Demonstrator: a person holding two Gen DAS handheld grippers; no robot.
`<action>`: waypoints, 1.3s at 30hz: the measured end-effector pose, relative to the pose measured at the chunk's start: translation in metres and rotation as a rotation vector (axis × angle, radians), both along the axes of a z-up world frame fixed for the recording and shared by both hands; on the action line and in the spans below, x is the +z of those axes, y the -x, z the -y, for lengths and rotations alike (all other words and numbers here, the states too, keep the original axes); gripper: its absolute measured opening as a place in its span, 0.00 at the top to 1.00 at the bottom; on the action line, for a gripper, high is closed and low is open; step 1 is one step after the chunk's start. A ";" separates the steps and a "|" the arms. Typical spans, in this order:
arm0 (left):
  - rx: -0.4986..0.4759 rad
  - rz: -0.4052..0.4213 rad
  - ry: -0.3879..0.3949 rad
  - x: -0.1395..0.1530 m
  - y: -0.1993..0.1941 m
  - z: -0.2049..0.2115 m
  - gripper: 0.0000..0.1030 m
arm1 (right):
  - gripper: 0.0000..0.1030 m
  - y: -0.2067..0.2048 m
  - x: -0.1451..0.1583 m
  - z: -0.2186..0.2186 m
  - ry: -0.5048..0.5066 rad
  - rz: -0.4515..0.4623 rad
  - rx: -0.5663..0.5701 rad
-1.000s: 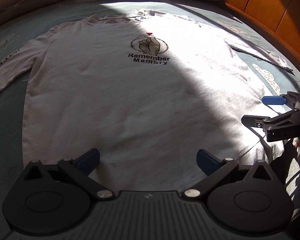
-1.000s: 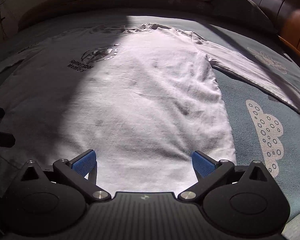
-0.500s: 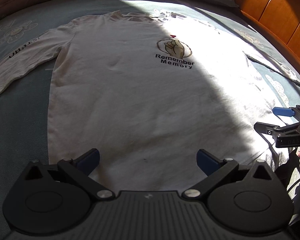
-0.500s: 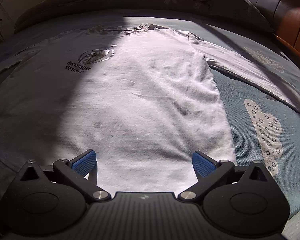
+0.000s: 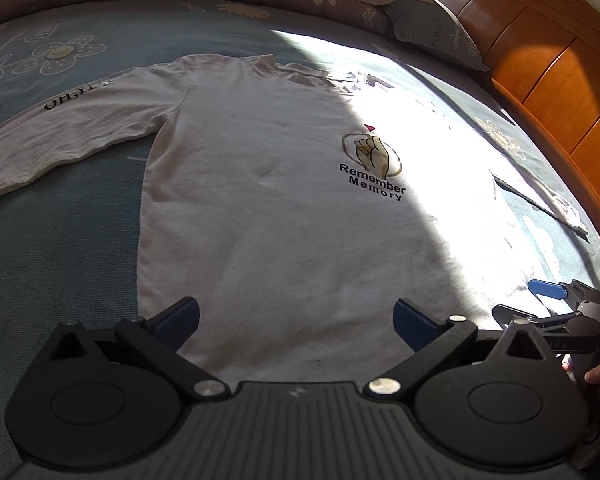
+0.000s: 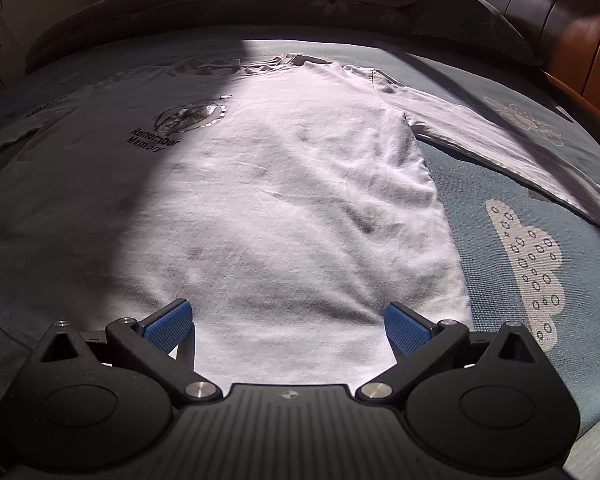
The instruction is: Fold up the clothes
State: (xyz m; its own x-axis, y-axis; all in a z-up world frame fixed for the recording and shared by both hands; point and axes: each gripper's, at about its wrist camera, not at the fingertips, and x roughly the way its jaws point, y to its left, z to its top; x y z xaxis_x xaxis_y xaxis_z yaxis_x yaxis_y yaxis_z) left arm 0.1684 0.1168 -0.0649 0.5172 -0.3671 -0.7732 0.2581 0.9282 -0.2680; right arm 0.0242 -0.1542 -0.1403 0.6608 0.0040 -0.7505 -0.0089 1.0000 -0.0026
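Plainly, "Remember Memory" shirt (image 5: 284, 216), "OH,YES!" sleeve (image 5: 80, 120).

Open blue bedsheet (image 5: 60, 248) left of the flat shirt (image 5: 284, 216), more free sheet on its right, pillows (image 5: 432, 28) banked along the far edge, wooden headboard (image 5: 560, 80) closing the right side

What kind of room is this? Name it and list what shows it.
Most likely a bedroom. A white long-sleeved shirt lies spread flat on a bed with a blue patterned sheet, a pillow sits at the far end, and a wooden bed frame runs along one side.
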 end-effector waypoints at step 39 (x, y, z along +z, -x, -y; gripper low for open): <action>1.125 0.183 0.839 -0.070 -0.024 -0.333 0.01 | 0.00 -0.018 0.004 -0.007 0.019 -0.047 -0.036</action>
State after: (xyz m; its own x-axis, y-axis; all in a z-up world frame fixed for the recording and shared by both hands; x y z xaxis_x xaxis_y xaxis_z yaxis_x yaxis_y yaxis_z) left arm 0.1925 0.4496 -0.1351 0.9048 -0.0079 -0.4258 -0.4114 0.2422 -0.8787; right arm 0.0424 -0.1475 -0.1363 0.6244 -0.0334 -0.7804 0.0264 0.9994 -0.0217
